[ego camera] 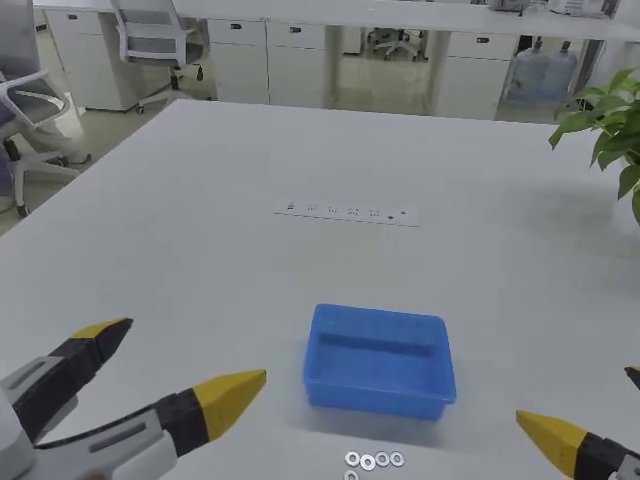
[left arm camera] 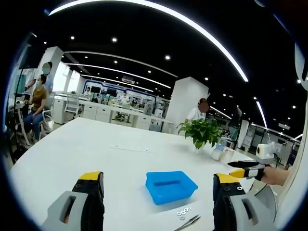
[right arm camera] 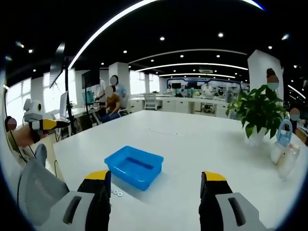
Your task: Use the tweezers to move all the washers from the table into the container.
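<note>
The white table (ego camera: 200, 250) carries the blue container (ego camera: 370, 390), which sits open and looks empty. A potted plant (ego camera: 610, 130) stands far beyond the container to its right, and a power strip (ego camera: 347, 213) lies beyond it, well apart.

The left gripper (ego camera: 193, 352) hovers to the left of the container and the right gripper (ego camera: 576, 395) to its right, both on the person's side of it. The jaws of each are spread wide with nothing between them.

The tweezers (left arm camera: 187, 222) lie on the person's side of the container, just beyond the washers as seen from it. The washers (ego camera: 375, 460) sit in a small cluster just in front of the container's near wall.

None has been moved, so the step in hand is likely taking up the tweezers. To do it well, one gripper should come down low over them, line its jaws across their legs, and pinch partway along so that the tips stay free to close. A slow approach seems wise, since the cluster next to them would scatter at a nudge.
</note>
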A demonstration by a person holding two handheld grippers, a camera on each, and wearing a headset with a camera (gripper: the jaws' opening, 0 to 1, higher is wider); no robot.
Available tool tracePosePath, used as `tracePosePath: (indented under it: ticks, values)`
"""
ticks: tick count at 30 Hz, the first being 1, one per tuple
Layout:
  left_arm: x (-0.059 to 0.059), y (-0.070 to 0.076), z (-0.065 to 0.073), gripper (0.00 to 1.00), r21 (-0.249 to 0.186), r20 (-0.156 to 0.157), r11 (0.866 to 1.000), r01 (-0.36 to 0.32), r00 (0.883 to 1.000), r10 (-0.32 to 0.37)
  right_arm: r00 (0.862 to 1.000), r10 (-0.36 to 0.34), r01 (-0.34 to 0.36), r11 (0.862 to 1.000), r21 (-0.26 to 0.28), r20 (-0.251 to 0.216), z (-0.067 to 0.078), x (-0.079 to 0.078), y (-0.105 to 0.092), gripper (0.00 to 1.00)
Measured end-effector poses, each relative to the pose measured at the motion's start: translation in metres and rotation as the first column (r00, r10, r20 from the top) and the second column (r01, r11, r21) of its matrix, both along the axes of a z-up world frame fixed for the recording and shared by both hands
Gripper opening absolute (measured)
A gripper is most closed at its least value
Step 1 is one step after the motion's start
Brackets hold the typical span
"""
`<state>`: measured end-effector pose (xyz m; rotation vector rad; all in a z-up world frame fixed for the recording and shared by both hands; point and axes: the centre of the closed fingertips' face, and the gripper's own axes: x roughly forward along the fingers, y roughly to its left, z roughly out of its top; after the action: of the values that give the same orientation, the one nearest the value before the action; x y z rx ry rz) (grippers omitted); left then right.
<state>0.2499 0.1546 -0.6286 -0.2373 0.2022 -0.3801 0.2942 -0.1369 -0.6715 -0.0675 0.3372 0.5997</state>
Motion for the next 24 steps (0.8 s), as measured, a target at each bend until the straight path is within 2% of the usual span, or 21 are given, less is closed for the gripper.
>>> tracePosePath:
  ticks: [9, 16, 24]
  values:
    - [-0.002, 0.003, -0.002, 0.96, 0.000, -0.006, 1.000, -0.012, 1.000, 0.012, 1.000, 0.018, -0.018, 1.000, 0.000, -0.005, -0.001, 0.001, 0.006, 0.73]
    - [-0.001, -0.005, 0.000, 0.96, 0.005, -0.004, 1.000, 0.008, 1.000, -0.008, 1.000, 0.001, -0.001, 1.000, 0.002, -0.008, -0.002, 0.000, 0.000, 0.73]
    - [-0.004, -0.017, -0.013, 0.95, 0.049, -0.057, 0.996, 0.071, 0.996, -0.068, 1.000, 0.001, -0.001, 1.000, -0.006, 0.007, 0.000, -0.004, 0.002, 0.72]
